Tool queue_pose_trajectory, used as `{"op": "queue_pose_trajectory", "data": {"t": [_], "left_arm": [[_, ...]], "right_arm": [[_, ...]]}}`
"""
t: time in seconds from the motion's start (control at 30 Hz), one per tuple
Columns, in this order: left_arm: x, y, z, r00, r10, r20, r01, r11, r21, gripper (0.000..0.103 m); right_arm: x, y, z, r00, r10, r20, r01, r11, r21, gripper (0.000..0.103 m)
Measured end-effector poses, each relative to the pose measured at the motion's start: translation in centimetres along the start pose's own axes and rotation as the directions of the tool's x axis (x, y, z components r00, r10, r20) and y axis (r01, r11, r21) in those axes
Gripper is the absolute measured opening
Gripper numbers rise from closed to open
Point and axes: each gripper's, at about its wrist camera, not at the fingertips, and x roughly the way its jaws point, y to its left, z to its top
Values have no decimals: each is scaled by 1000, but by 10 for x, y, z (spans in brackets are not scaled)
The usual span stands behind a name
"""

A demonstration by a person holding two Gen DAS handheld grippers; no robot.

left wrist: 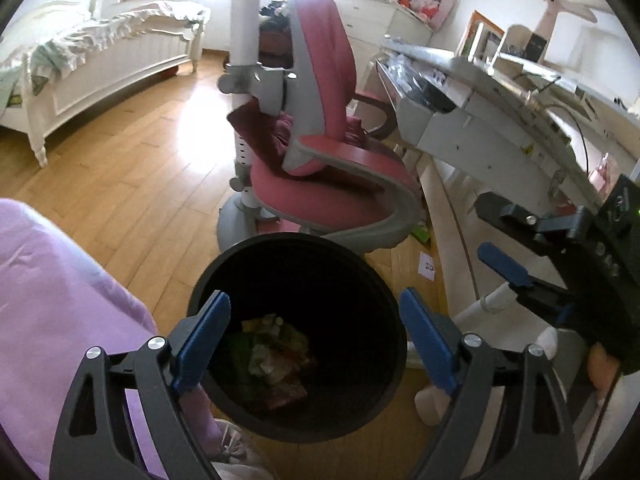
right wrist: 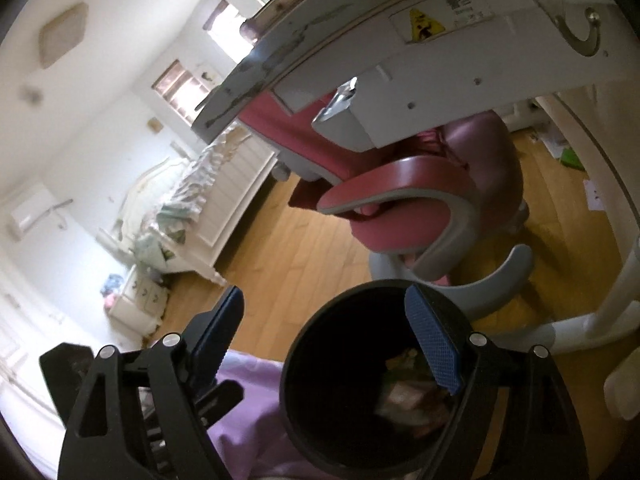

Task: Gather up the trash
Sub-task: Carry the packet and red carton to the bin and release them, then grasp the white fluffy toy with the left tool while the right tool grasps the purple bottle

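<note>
while our left gripper (left wrist: 314, 340) hangs spread and empty over the round black plastic trash bin (left wrist: 296, 412), crumpled wrappers and paper scraps (left wrist: 272, 356) lie at its bottom. our right gripper (right wrist: 324, 336) is also spread, holding nothing, its blue pad (right wrist: 432, 344) above the bin's rim. the bin stands on the wooden plank floor (left wrist: 132, 184), near the pink and grey desk chair (left wrist: 320, 152), beside the white desk (left wrist: 500, 120); open floor stretches left toward the white bed (left wrist: 100, 64).
</note>
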Motion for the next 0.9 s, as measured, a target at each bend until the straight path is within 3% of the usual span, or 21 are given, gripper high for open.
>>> {"op": "queue_pose_trajectory", "data": {"t": [0.3,0.43,0.6,0.73,0.8,0.83,0.9], "left_arm": [[-76,55,-18,990,86,115,-72,989,-126,86],[-124,105,-33,963,199,183,-156,962,-225,86],[-174,179,-56,902,382,203,-296,887,-354,86],[-205,249,-73,836,527,153,-413,788,-456,86],[-214,279,-78,817,563,123,-443,750,-492,86],[-215,290,-80,812,573,109,-454,738,-499,86],[-213,308,-81,807,585,80,-474,723,-502,86]], "right_arm": [[21,58,-26,994,56,-89,-66,992,-108,82],[35,103,-47,982,105,-160,-134,973,-186,82],[58,174,-84,947,157,-279,-242,921,-304,82],[79,237,-113,911,189,-366,-340,848,-407,82],[93,270,-127,893,193,-406,-383,800,-461,79],[99,279,-134,886,192,-423,-397,786,-474,70],[123,311,-151,867,178,-465,-426,748,-508,69]]}}
